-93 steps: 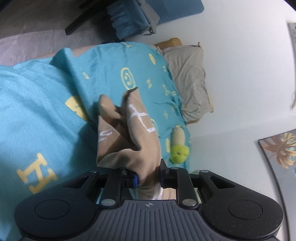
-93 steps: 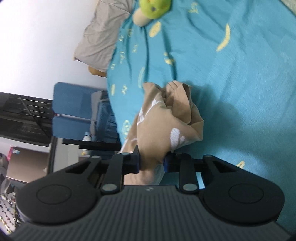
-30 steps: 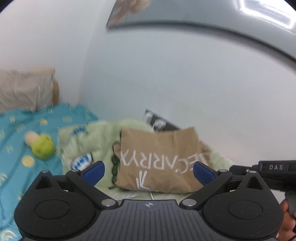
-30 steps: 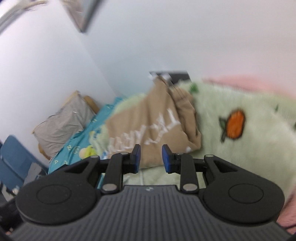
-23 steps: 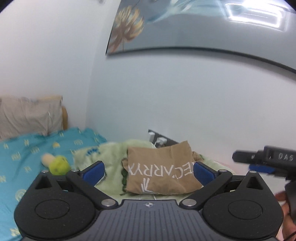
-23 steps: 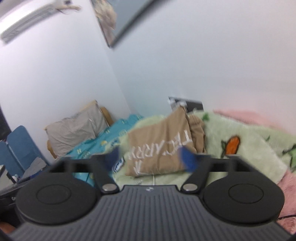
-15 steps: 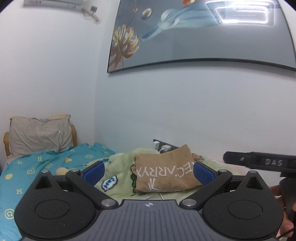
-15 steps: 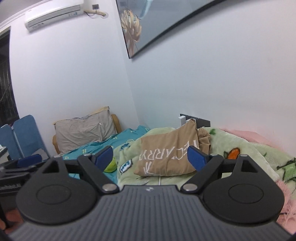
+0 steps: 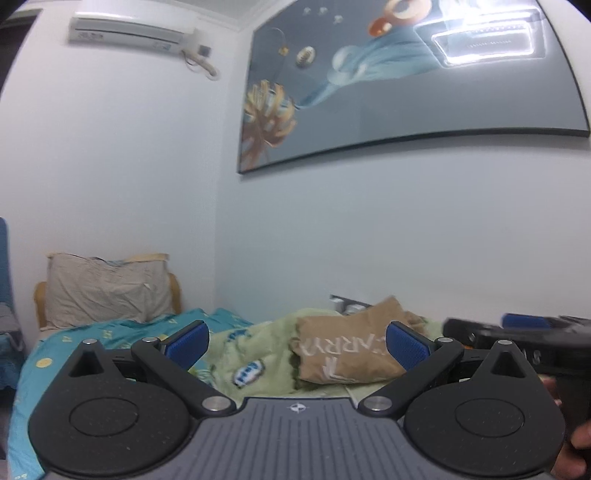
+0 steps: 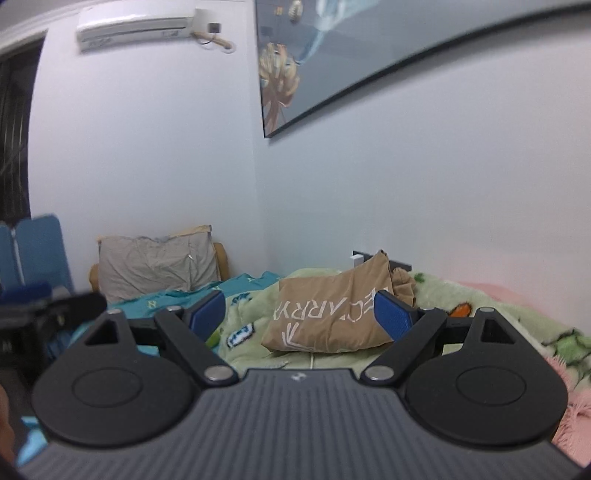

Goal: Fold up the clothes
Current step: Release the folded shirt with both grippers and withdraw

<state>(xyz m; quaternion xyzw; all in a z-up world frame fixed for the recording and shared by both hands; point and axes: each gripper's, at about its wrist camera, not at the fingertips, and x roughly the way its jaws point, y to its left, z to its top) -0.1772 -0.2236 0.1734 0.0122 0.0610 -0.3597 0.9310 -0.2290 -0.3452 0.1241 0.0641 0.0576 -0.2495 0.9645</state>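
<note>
Spanning the lower part of both views, the bed's teal sheet ran back to a grey pillow propped against the wall. A large framed picture hung above, with an air conditioner mounted high on the adjoining wall. A pale green fleece blanket was spread over the near part of the bed. The folded tan garment, white lettering uppermost, rested on that blanket close to the wall, untouched by either tool. The left gripper was released, its blue pads spread wide and empty. The right gripper was likewise released, holding nothing, well short of the garment. A wall socket sat just behind the garment.
</note>
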